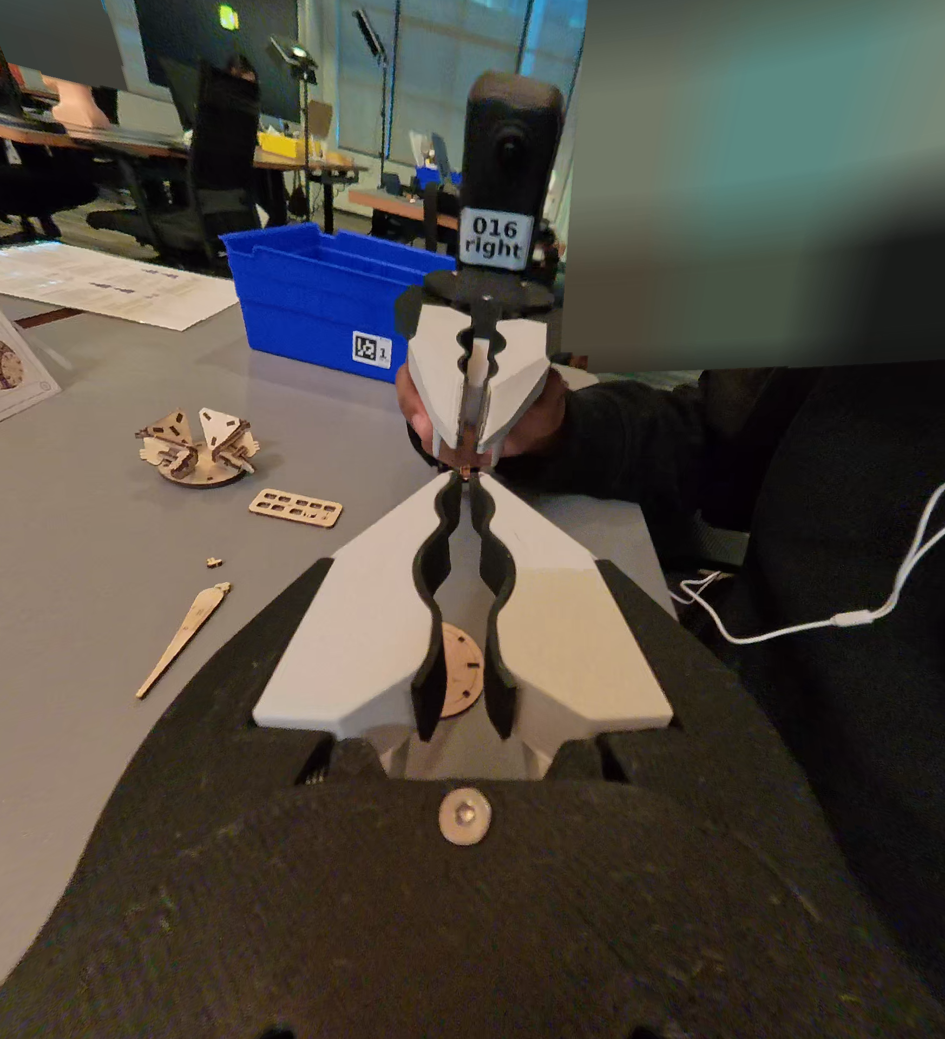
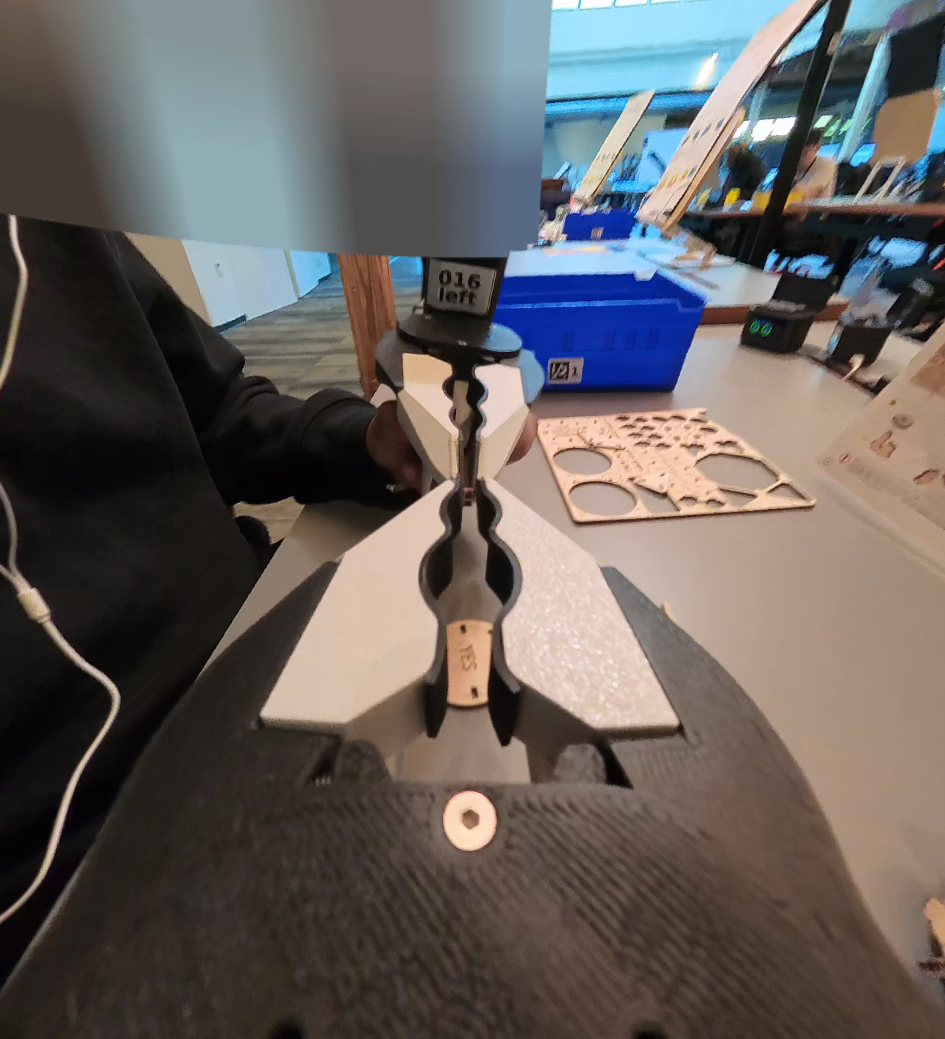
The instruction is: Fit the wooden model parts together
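- The grey table [image 1: 93, 562] is smooth and matte, and it carries everything here
- The blue bin [image 1: 313, 292] is hard glossy plastic with straight walls; it stands at the far side, well apart from both tools
- Your left gripper [image 1: 462, 478] has its black wavy fingers drawn narrow, the tips meeting with no gap I can see
- Your right gripper [image 2: 467, 488] faces it tip to tip above the near table edge, jaws narrow and apparently pinching a small wooden piece [image 2: 467, 497]
- That piece sits exactly where the two pairs of tips meet; whether the left tips also press on it I cannot tell
- I would judge so small a grip unforgiving: line the two tools up nose to nose, squeeze evenly and avoid twisting, since thin plywood may snap or spring out
- The wooden sheet [image 2: 667, 466] lies flat to the right, pale laser-cut plywood with round holes and many small cut-outs
- The half-built wooden model [image 1: 197, 450] stands to the left, triangular plates slotted upright into a round base
- Just near of it lie a slotted strip [image 1: 296, 507] and a pointed sliver [image 1: 183, 638], both flat with dark scorched edges
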The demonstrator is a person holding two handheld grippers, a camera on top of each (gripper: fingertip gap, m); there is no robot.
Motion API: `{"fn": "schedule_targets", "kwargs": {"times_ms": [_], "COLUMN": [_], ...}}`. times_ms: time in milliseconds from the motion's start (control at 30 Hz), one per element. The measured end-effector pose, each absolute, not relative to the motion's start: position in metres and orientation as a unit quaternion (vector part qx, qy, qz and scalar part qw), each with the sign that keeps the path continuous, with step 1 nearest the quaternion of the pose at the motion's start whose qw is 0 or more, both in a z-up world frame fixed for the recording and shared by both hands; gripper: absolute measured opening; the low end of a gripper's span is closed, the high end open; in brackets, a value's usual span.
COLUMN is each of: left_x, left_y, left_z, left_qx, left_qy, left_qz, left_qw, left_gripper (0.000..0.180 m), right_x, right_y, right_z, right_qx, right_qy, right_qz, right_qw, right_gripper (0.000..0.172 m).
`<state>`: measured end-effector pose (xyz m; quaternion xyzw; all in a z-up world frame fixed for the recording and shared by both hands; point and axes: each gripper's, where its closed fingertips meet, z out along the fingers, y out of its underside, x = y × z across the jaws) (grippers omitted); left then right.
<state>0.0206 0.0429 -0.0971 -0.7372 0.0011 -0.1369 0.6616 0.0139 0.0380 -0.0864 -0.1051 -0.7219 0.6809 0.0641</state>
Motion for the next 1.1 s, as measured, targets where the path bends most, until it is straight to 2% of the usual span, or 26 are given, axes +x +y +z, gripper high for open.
{"fn": "schedule_targets", "kwargs": {"times_ms": [333,1100], "left_x": [0.021,0.025], "left_y": [0.044,0.045], "left_z": [-0.105,-0.106], "left_qx": [-0.751,-0.752], "left_qy": [0.005,0.013], "left_qz": [-0.131,-0.140], "left_qw": [0.647,0.644], "left_gripper": [0.000,0.000], "right_x": [0.015,0.019], "right_y": [0.035,0.034], "right_z": [-0.106,-0.103], "right_qx": [-0.130,-0.113], "right_qy": [-0.744,-0.746], "right_qz": [0.655,0.656], "right_qw": [-0.013,0.003], "right_gripper": [0.005,0.001]}}
